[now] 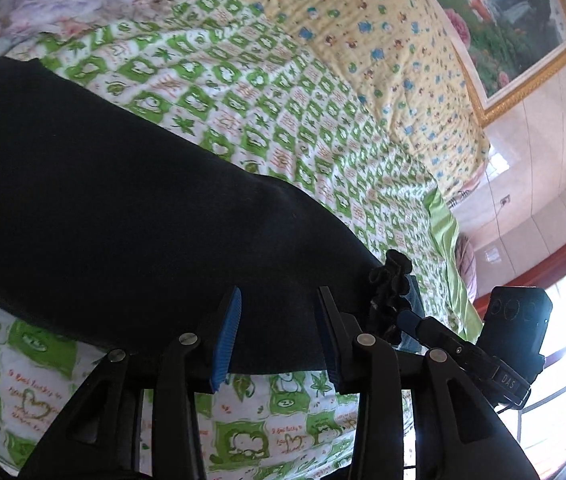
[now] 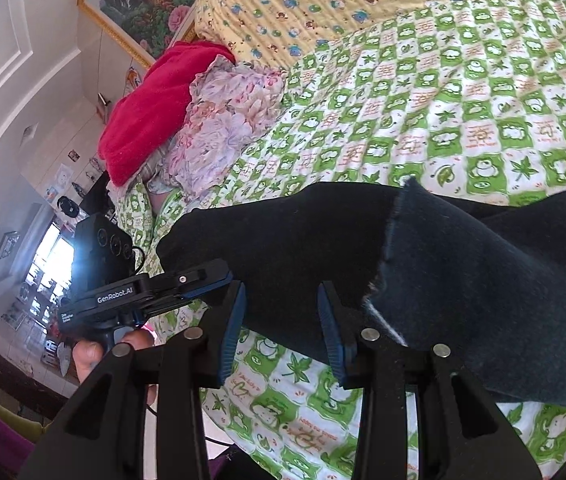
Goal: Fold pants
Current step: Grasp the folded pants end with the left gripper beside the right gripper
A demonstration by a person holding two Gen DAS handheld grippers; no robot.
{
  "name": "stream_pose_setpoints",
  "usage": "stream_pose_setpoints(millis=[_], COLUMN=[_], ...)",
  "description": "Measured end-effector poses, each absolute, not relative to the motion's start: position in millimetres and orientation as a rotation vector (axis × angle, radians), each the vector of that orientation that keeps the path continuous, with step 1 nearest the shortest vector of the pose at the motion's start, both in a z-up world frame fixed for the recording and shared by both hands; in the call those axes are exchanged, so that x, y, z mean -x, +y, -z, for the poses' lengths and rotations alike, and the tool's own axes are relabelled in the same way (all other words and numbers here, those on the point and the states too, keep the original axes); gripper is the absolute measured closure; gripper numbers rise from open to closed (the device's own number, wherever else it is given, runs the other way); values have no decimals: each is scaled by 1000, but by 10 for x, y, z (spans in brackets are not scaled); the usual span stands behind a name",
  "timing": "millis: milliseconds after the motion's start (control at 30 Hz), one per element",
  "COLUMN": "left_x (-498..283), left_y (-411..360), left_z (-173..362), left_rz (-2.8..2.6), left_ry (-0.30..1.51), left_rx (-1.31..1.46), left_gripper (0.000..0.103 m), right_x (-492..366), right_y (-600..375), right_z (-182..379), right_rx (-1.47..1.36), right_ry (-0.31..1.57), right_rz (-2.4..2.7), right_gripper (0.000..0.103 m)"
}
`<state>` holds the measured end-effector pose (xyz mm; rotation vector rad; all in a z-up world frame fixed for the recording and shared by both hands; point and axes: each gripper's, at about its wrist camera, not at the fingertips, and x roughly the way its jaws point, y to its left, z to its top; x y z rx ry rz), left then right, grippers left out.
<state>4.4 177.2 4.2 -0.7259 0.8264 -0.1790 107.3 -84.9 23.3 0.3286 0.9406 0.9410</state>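
Lying across the green-and-white patterned quilt (image 1: 267, 92) on the bed, the dark navy fleece pants (image 1: 115, 200) fill the left wrist view, where the left tongs (image 1: 279, 336) stand spread over the fabric's near edge. From the right wrist, the right tongs (image 2: 281, 328) are likewise spread above the pants (image 2: 463, 264), beside a red blanket (image 2: 151, 108).

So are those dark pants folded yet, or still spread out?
Partly folded, it seems: in the right wrist view the dark pants have one raw-edged layer turned over another on the green bedspread. How many folds, I cannot tell.
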Motion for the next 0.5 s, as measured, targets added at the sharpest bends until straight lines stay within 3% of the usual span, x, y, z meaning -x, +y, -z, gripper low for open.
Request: stream_pose_setpoints(millis=[100, 500], left_x=[94, 647], left_y=[1901, 2310], left_z=[-47, -90], left_rz=[132, -52], left_ry=[816, 749], left_rx=[735, 774], left_gripper=[60, 60], right_x=[-1085, -1122], right_y=[-755, -292], right_z=[-233, -234], right_rx=[-316, -253], right_ry=[948, 980], right_rz=[-958, -1029], right_gripper=[63, 58])
